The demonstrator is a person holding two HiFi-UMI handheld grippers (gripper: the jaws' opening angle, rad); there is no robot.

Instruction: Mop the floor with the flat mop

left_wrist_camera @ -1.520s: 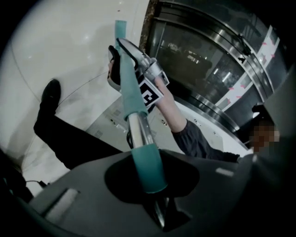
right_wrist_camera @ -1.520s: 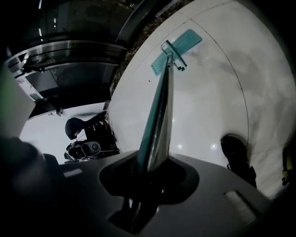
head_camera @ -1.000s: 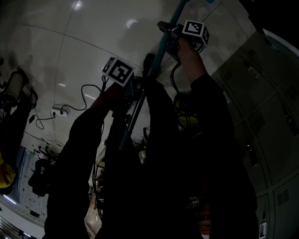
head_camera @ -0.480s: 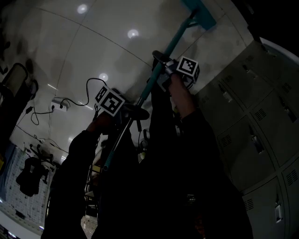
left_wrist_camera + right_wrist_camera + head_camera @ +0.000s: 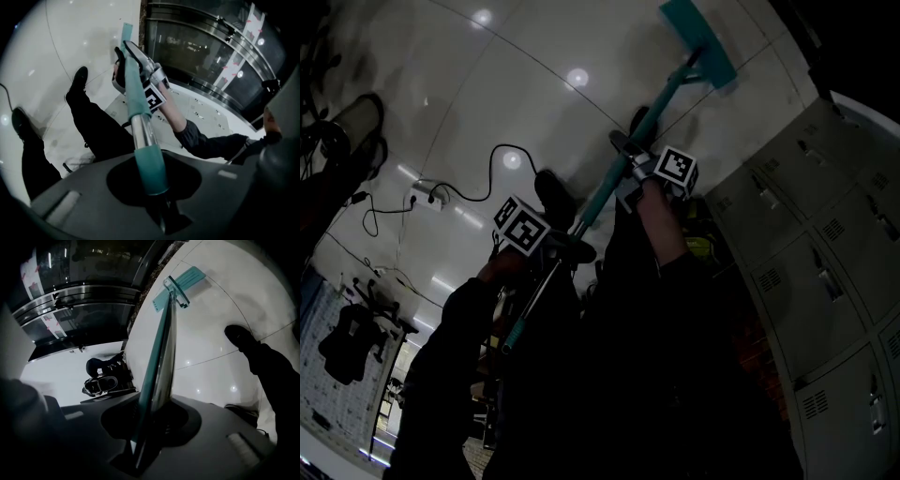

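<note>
The flat mop's teal head point(image 5: 698, 42) lies flat on the pale tiled floor point(image 5: 516, 103), close to the lockers. Its teal and steel handle point(image 5: 600, 202) slants down from the head toward me. My right gripper point(image 5: 628, 155) is shut on the handle higher up. My left gripper point(image 5: 553, 246) is shut on it lower down, by the teal end grip point(image 5: 151, 166). In the left gripper view the right gripper point(image 5: 140, 61) shows further along the handle. The right gripper view looks down the shaft point(image 5: 161, 357) to the mop head point(image 5: 178, 287).
Grey lockers point(image 5: 825, 272) line the right side. A black cable point(image 5: 478, 183) trails over the floor at the left. The person's dark trouser legs and shoes point(image 5: 77, 82) point(image 5: 239, 336) stand beside the handle. A curved glass and steel wall point(image 5: 206, 51) borders the floor.
The mop head has come fully into the head view and both grippers sit lower in it. The person's feet have stepped forward, so legs and shoes now show in both gripper views.
</note>
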